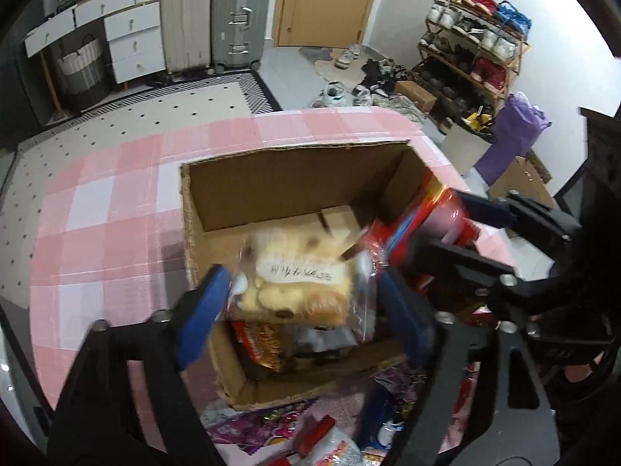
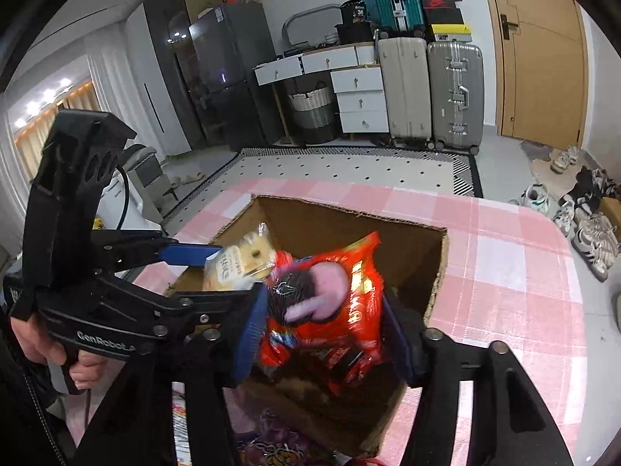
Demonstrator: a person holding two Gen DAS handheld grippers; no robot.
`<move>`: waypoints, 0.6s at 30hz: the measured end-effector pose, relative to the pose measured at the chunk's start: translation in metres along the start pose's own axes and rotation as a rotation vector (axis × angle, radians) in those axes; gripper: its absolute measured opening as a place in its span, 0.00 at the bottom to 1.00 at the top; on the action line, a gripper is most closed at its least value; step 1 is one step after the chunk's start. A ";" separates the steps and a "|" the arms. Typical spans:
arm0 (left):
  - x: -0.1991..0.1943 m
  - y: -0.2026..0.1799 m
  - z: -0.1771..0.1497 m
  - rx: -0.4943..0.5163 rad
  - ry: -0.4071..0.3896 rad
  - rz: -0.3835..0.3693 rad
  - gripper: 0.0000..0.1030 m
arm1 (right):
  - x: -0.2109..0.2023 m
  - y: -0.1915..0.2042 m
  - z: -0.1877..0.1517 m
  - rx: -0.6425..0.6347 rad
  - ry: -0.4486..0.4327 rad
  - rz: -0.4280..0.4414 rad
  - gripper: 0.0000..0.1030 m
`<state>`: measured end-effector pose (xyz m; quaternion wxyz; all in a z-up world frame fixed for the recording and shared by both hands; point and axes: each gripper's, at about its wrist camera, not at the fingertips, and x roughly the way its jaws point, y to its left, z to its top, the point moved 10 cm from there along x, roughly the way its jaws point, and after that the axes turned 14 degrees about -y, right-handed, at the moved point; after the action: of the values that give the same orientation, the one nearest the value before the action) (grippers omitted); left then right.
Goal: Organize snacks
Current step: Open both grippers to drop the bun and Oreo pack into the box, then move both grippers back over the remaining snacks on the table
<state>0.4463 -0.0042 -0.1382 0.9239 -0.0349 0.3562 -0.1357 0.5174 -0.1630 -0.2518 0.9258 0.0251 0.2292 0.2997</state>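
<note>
The table under a pink-and-white checked cloth (image 1: 97, 213) carries an open brown cardboard box (image 1: 295, 178), and the sorting looks roughly midway: a few packets already lie on the box floor, while a heap of bright loose snack packets (image 1: 271, 431) waits on the cloth at the near edge. The left gripper (image 1: 306, 310) hangs over the box with a clear bag of pale yellow buns (image 1: 299, 283) between its blue pads; the bag is blurred and the pads seem to stand a little off its sides, so it looks let go, on its way into the box. The right gripper (image 2: 326, 334) is just beside it over the box's right half, with a red crinkly snack packet (image 2: 345, 310) between its pads; the near pad appears against the wrapper, but whether it is truly pinched I cannot tell. Both tools crowd the same opening, nearly touching, so each stands in the other's way. Suitcases, a drawer chest and a shoe rack sit well apart on the floor and hinder nothing.
</note>
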 end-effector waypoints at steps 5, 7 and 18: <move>-0.013 -0.001 0.004 0.020 -0.038 0.001 0.78 | -0.018 -0.006 0.009 0.001 -0.047 -0.030 0.67; -0.027 -0.002 0.005 0.021 -0.058 0.009 0.78 | -0.032 -0.005 0.016 0.006 -0.075 -0.036 0.68; -0.115 -0.014 -0.002 0.033 -0.138 0.046 0.80 | -0.126 0.019 0.040 0.001 -0.241 -0.048 0.85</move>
<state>0.3604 0.0141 -0.0630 0.9495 -0.0206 0.2901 -0.1177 0.4351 -0.2153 -0.1607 0.9535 0.0556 0.1171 0.2722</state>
